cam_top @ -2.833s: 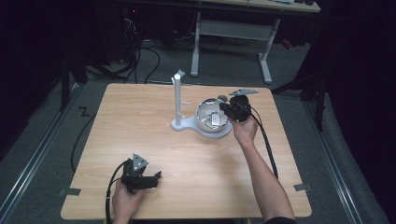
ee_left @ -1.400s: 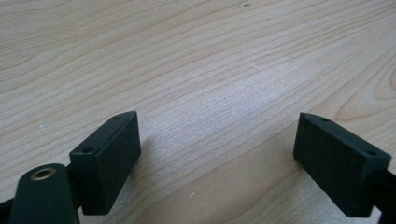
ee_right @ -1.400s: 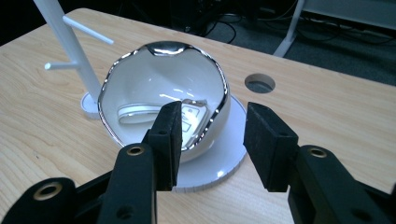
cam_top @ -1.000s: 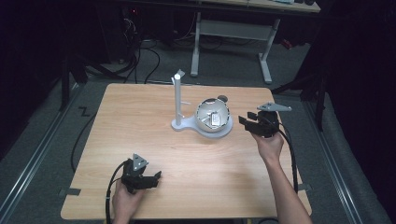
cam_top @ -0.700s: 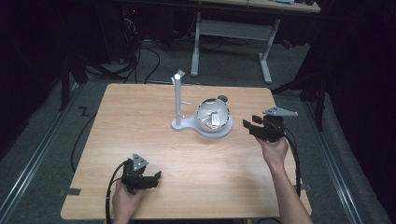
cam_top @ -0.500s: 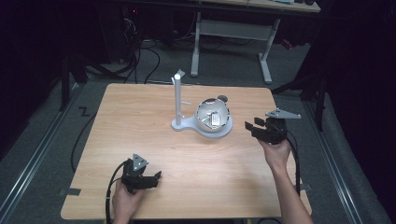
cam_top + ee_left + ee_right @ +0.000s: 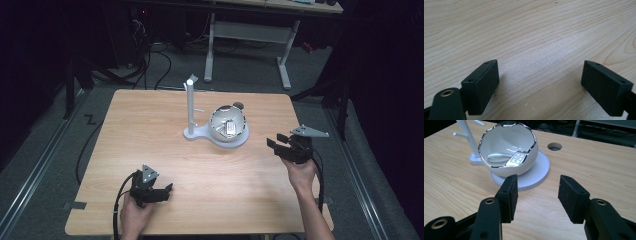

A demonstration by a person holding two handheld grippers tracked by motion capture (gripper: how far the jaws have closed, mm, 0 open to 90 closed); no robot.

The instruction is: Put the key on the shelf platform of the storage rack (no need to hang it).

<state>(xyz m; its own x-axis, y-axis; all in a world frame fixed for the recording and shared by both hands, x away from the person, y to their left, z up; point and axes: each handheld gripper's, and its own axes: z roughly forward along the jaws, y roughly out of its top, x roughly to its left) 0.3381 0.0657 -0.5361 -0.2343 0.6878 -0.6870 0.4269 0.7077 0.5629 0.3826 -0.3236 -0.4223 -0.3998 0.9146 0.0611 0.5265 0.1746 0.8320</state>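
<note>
Your right gripper hangs over the table near its right edge, apart from the stand, its jaws pointing toward the bowl. Those jaws have just been opening and stand wide, with nothing between them but bare wood, as the right gripper view shows. The bowl, white with a jagged silver rim like a cracked eggshell, sits on the round white base of the stand, beside a thin white post with short pegs. A key fob lies inside the bowl, buttons up, against its lower wall; in the high view it shows as a pale patch. Your left gripper rests low at the near left of the table, well apart from the stand. Its jaws stand wide too, empty, over plain wood.
</note>
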